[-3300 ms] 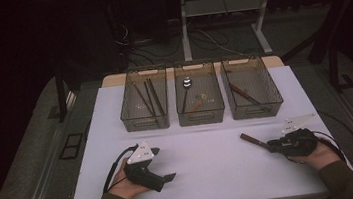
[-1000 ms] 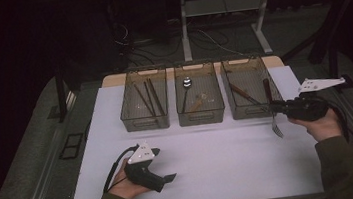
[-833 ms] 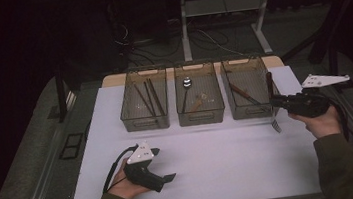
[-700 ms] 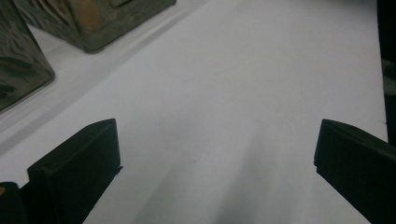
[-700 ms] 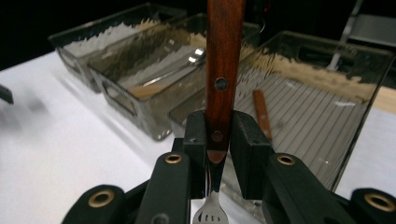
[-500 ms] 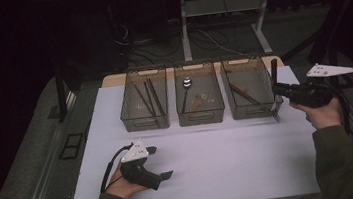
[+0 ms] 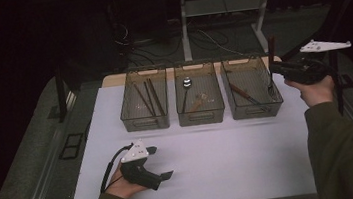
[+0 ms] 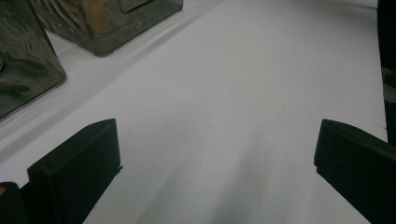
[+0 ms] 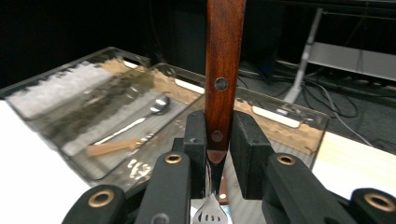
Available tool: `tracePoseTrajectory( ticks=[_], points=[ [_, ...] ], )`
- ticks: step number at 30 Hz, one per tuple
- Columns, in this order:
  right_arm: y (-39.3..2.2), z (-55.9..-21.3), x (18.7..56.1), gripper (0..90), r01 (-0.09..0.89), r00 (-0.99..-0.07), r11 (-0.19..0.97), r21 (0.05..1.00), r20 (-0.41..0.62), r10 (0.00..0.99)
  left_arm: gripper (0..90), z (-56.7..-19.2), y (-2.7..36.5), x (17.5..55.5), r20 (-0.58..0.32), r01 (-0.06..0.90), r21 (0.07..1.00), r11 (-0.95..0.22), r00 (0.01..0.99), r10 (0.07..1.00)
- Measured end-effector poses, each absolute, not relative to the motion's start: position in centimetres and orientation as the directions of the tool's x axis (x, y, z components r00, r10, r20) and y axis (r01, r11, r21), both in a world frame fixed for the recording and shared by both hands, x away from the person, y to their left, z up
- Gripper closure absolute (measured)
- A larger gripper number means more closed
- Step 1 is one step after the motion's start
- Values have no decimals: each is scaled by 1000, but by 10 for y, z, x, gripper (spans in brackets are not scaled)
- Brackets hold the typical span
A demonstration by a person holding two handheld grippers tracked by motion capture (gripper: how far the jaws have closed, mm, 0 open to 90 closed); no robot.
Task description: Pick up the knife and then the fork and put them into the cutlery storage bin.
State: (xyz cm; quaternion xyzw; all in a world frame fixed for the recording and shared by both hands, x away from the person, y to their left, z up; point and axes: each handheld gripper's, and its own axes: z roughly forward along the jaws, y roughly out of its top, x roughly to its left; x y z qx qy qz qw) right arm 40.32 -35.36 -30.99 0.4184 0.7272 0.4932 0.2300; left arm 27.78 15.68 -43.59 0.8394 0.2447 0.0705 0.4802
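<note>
Much of the fork was hard to read: in the right gripper view its wooden handle ran up out of the top edge, and only a sliver of metal with the start of the tines showed below the pads, cut off at the bottom. In the high view it was a thin dark stick standing upright, with a faint metal end hanging over the right-hand bin; whether the tines touched anything inside could not be told. The right claw was closed on the handle near its lower rivet, pads pressing from both sides, above the far right corner of that bin. The left claw lay on the white table near its front edge, its jaws spread wide with nothing between them, only bare table there in the left gripper view; the tips of the jaws were cut off by the frame. Compared with the frame a few seconds earlier, the fork had left the table in front of the right bin and now hung upright, and the right hand had gone from the near right of the table up and back beside the bins. The left claw had stayed put.
</note>
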Motion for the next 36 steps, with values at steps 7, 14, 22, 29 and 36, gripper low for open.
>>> tracePoseTrajectory(
  ticks=[7, 14, 22, 29, 36],
  points=[
    [-350, -326, 427, 765, 445, -508, 184, 877, 78, 858, 0, -436, 156, 278, -112, 335, 840, -426, 877, 468],
    [-348, -351, 441, 764, 533, -483, 238, 812, 61, 874, 0, -436, 156, 277, -115, 336, 840, -425, 877, 466],
    [-349, -374, 446, 764, 609, -469, 246, 754, 92, 878, 0, -436, 156, 277, -114, 335, 840, -427, 878, 466],
    [-345, -377, 448, 760, 615, -473, 250, 748, 96, 876, 0, -436, 155, 277, -114, 337, 838, -428, 877, 468],
    [-343, -378, 449, 541, 626, -469, 219, 749, 136, 873, 0, -436, 155, 277, -113, 337, 838, -429, 876, 468]
  ],
)
